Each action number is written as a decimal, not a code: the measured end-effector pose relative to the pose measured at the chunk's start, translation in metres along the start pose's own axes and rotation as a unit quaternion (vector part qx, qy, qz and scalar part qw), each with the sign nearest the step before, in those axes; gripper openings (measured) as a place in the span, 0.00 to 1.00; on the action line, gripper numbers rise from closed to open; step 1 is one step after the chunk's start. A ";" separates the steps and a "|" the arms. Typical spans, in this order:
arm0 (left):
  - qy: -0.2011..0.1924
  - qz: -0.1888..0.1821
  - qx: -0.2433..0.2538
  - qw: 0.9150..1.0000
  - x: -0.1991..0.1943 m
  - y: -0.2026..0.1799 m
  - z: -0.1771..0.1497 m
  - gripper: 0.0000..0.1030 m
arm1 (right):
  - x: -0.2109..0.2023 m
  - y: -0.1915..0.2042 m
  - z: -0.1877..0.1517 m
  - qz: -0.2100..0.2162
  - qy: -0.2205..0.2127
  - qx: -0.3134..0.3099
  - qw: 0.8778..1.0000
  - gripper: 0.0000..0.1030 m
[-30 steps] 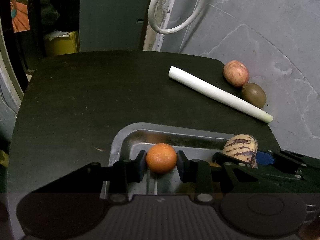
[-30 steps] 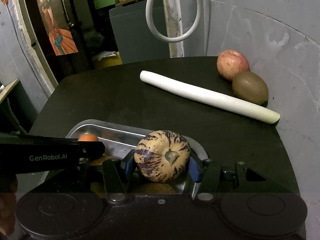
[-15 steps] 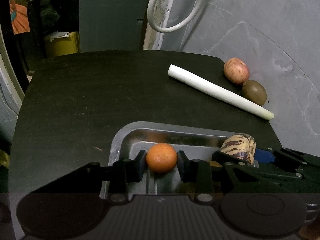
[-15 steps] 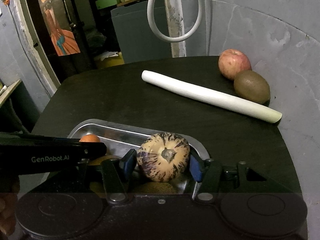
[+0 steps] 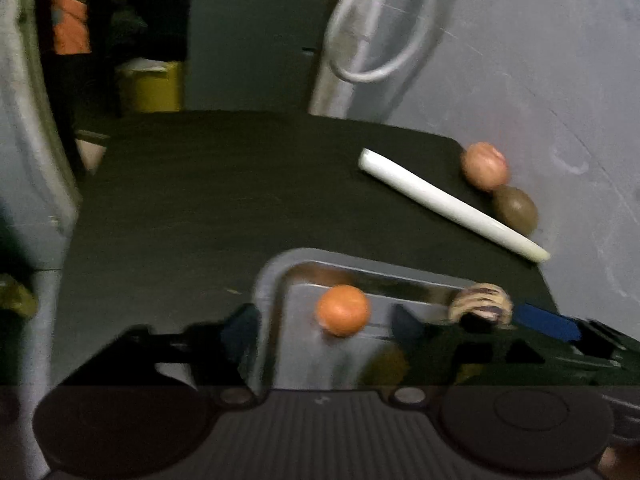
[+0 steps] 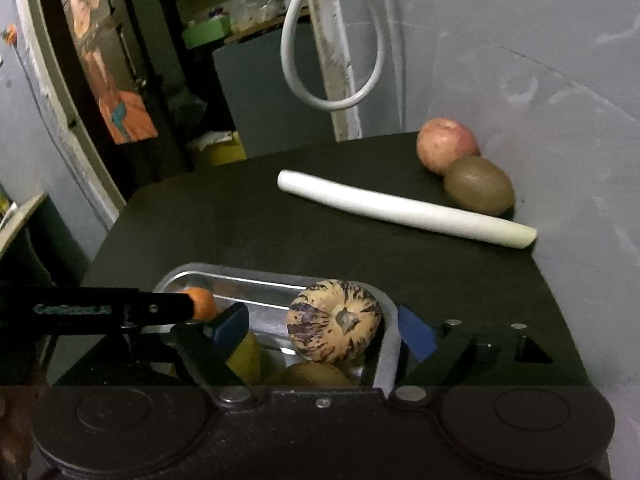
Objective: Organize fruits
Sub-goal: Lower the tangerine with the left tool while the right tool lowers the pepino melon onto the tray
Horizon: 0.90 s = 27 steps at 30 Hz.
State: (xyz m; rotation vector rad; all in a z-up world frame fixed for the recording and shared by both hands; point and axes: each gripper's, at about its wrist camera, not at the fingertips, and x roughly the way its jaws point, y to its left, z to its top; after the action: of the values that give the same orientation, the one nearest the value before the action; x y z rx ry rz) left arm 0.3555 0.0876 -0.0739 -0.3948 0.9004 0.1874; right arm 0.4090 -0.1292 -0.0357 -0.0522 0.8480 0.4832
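A metal tray sits at the near edge of the black table. An orange lies in the tray between the spread fingers of my open left gripper. A striped melon rests in the tray on other fruit, free between the fingers of my open right gripper. An apple and a kiwi touch each other at the far right by the wall.
A white leek stalk lies slantwise in front of the apple and kiwi. A grey wall bounds the table on the right. A white cable loop hangs at the back. A yellowish fruit and a brown one lie low in the tray.
Both grippers have opened. The left let go of the orange and the right let go of the striped melon; both fruits now lie in the tray.
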 end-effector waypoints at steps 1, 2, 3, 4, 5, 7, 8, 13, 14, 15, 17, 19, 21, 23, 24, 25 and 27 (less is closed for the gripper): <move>-0.008 0.003 -0.001 1.000 -0.005 0.002 -0.001 0.88 | -0.004 0.001 -0.001 -0.004 -0.004 -0.001 1.000 0.83; -0.012 0.000 -0.003 1.000 -0.009 0.004 -0.002 0.88 | -0.010 0.002 -0.001 -0.007 -0.010 -0.003 1.000 0.84; -0.013 -0.001 -0.007 1.000 -0.013 0.006 -0.003 0.88 | -0.014 0.003 -0.002 -0.009 -0.015 -0.003 1.000 0.87; -0.014 -0.003 -0.011 1.000 -0.017 0.007 -0.005 0.89 | -0.019 0.004 -0.003 -0.011 -0.019 -0.003 1.000 0.89; -0.017 -0.004 -0.014 1.000 -0.021 0.009 -0.006 0.90 | -0.023 0.005 -0.003 -0.013 -0.023 -0.002 1.000 0.89; -0.024 -0.005 -0.016 1.000 -0.032 0.012 -0.011 0.94 | -0.033 0.009 -0.005 -0.018 -0.029 -0.001 0.999 0.91; -0.029 -0.005 -0.016 0.999 -0.038 0.014 -0.013 0.95 | -0.039 0.012 -0.007 -0.022 -0.033 0.000 0.999 0.91; -0.050 -0.007 -0.021 0.999 -0.070 0.026 -0.025 0.98 | -0.068 0.024 -0.014 -0.039 -0.058 0.001 0.998 0.97; -0.055 -0.007 -0.023 0.998 -0.076 0.027 -0.027 0.98 | -0.074 0.027 -0.015 -0.041 -0.062 0.001 0.997 0.97; -0.061 -0.008 -0.025 0.998 -0.083 0.030 -0.029 0.99 | -0.081 0.030 -0.016 -0.044 -0.068 0.000 0.997 0.98; -0.070 -0.010 -0.023 0.997 -0.096 0.034 -0.035 0.99 | -0.093 0.036 -0.019 -0.048 -0.077 -0.001 0.996 0.98; -0.078 -0.013 -0.017 0.997 -0.111 0.038 -0.042 0.99 | -0.106 0.044 -0.023 -0.053 -0.086 -0.003 0.995 0.99; -0.086 -0.014 -0.013 0.996 -0.124 0.042 -0.049 0.99 | -0.120 0.053 -0.028 -0.057 -0.096 -0.005 0.994 0.99; -0.094 -0.014 -0.005 0.995 -0.137 0.044 -0.055 0.99 | -0.132 0.063 -0.032 -0.060 -0.103 -0.013 0.993 0.99; -0.097 -0.014 -0.002 0.995 -0.142 0.045 -0.058 0.99 | -0.137 0.067 -0.035 -0.063 -0.106 -0.017 0.992 0.99; -0.100 -0.014 0.000 0.995 -0.148 0.046 -0.061 0.99 | -0.143 0.072 -0.038 -0.067 -0.109 -0.021 0.992 0.99; -0.104 -0.022 0.003 0.994 -0.158 0.047 -0.068 0.99 | -0.154 0.079 -0.044 -0.075 -0.112 -0.028 0.990 0.99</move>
State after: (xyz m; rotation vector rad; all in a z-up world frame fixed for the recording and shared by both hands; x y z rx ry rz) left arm 0.1946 0.1039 0.0017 -0.3819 0.6857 0.1815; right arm 0.2574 -0.1289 0.0591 -0.1114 0.6039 0.3628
